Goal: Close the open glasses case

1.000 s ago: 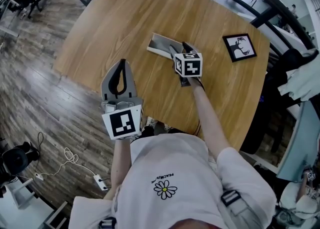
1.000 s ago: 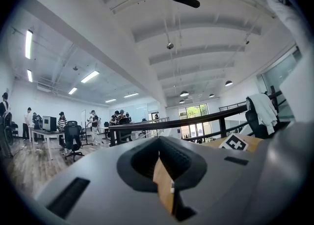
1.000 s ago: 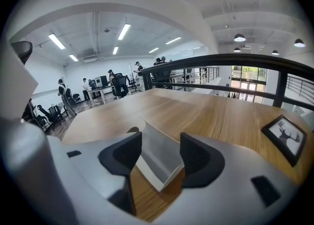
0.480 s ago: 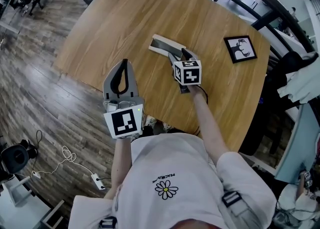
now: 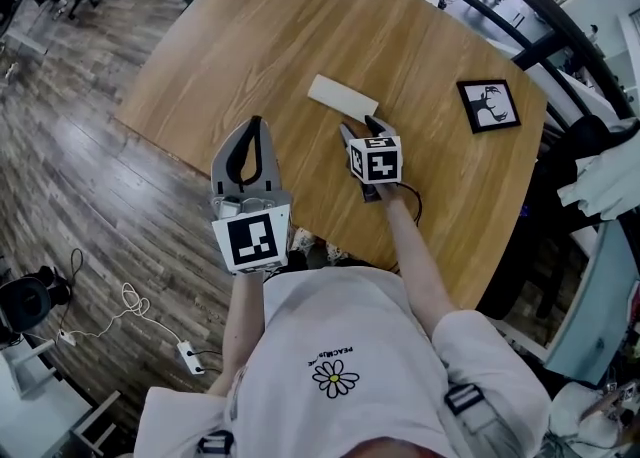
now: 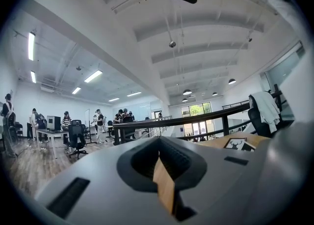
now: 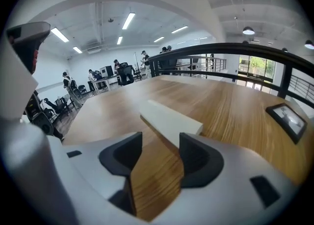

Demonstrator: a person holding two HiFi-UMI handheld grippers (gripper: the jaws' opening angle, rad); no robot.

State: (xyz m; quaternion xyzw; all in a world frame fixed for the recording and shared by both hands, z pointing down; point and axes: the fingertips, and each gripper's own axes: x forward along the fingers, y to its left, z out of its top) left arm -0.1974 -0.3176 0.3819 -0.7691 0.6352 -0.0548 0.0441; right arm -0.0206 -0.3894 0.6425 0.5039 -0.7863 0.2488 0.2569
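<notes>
Left gripper [image 5: 254, 126] jaws together, right gripper [image 5: 358, 126] jaws apart.

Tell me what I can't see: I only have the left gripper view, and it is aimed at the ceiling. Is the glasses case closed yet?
Observer: Yes. In the head view the glasses case lies flat on the table with its lid down.
Operator: Is the right gripper holding it?
Observer: No. The right gripper has its jaws apart over bare wood, and the case lies just beyond its tips.
Operator: Where is my left gripper relative to the case?
Observer: The left gripper hangs left of the case, nearer the table's near edge, and is apart from it.
</notes>
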